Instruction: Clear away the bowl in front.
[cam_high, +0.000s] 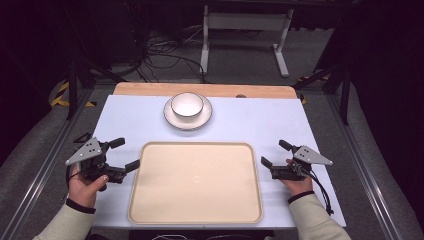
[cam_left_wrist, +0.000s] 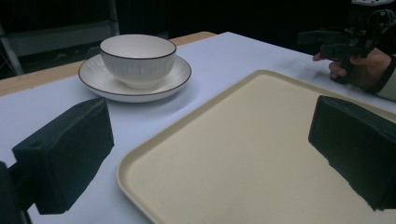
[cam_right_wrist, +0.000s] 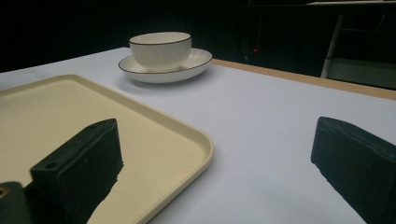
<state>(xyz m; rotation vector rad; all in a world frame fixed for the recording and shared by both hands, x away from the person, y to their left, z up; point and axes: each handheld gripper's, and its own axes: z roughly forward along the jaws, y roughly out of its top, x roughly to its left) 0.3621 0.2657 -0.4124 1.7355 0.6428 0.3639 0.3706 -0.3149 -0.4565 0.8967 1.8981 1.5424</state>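
White bowl (cam_high: 187, 105) with a dark rim and ribbed sides sits upright in the middle of a matching white saucer (cam_high: 201, 121), at the far centre of the worktop (cam_high: 250, 120). The worktop has a pale blue-white cover, and a bare wood strip (cam_high: 150, 89) runs along its far edge. Behind it is grey floor (cam_high: 310, 55) with loose black cables (cam_high: 160, 55) and a white metal stand (cam_high: 245, 22). A metal rail (cam_high: 45, 165) runs along the left side, with yellow-black tape (cam_high: 62, 95) near it.
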